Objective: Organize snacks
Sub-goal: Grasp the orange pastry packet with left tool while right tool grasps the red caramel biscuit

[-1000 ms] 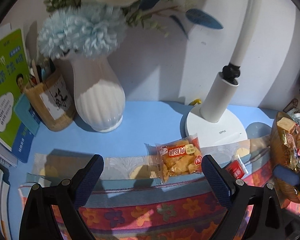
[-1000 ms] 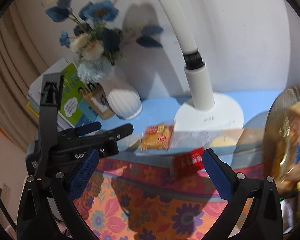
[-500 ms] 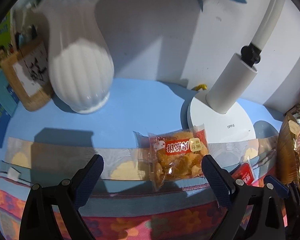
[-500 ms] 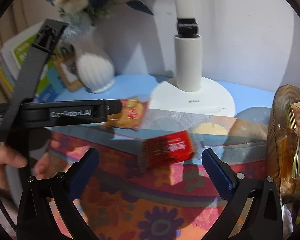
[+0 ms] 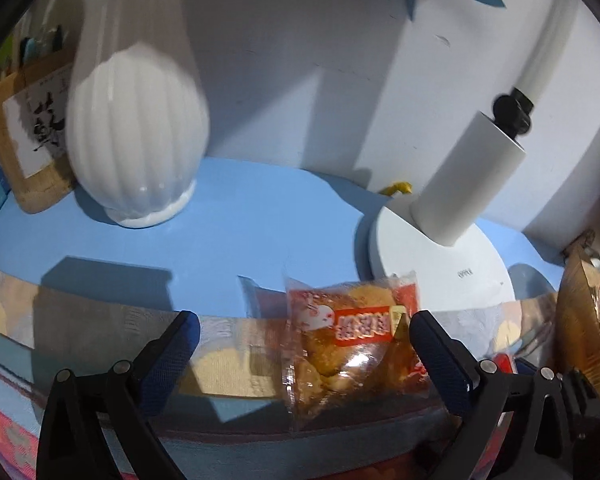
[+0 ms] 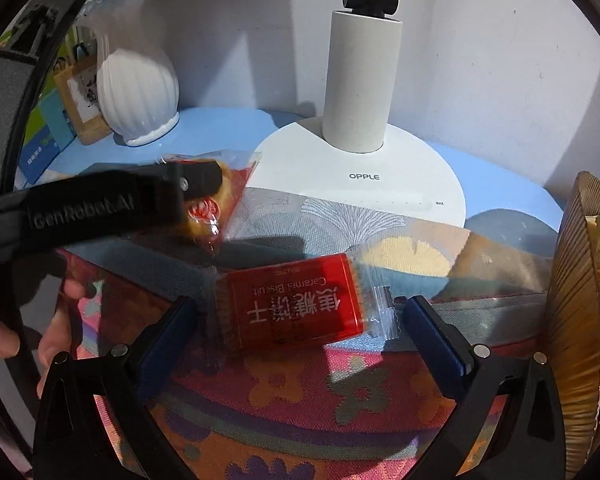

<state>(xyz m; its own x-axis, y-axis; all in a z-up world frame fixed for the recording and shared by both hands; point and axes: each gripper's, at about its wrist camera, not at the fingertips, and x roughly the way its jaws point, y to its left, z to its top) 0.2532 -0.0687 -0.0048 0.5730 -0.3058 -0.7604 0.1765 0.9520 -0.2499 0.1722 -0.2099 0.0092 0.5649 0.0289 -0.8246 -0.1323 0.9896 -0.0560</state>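
two open grippers hover over two wrapped snacks on a patterned cloth

left wrist view, from left to right: at nine o'clock a wooden pen holder point(image 5: 24, 136) with a black ink label stands against the wall. just beside it, at ten o'clock, sits a white ribbed vase point(image 5: 136, 136) on a light blue table point(image 5: 260, 216). at the bottom, the left gripper point(image 5: 304, 356) shows two blue-padded fingers point(image 5: 168, 356) spread wide and opening; they grasp nothing. between them, closer to the finger at four o'clock, lies a clear packet of golden pastry point(image 5: 352, 340) with a red label, flat on a strip of patterned cloth point(image 5: 100, 328); whether the pad touches the wrapper cannot be told. at two o'clock a white desk lamp point(image 5: 440, 256) rests on its round base. at three o'clock, the ribbed rim of a brown basket point(image 5: 580, 336) holds more packets.

right wrist view, from left to right: at eight o'clock a person's hand point(image 6: 28, 336) holds the black body of the left gripper, which reaches in across nine o'clock, covering part of the pastry packet point(image 6: 224, 204). the vase point(image 6: 136, 92) stands at ten o'clock, the lamp point(image 6: 360, 160) at twelve. at the bottom, the right gripper point(image 6: 300, 328) has its blue pads released and wide apart. between them lies a red caramel biscuit packet point(image 6: 296, 308), slightly tilted, on the floral cloth point(image 6: 300, 400); the pads sit just beside its clear wrapper ends without pressing. the basket point(image 6: 572, 304) fills three o'clock.
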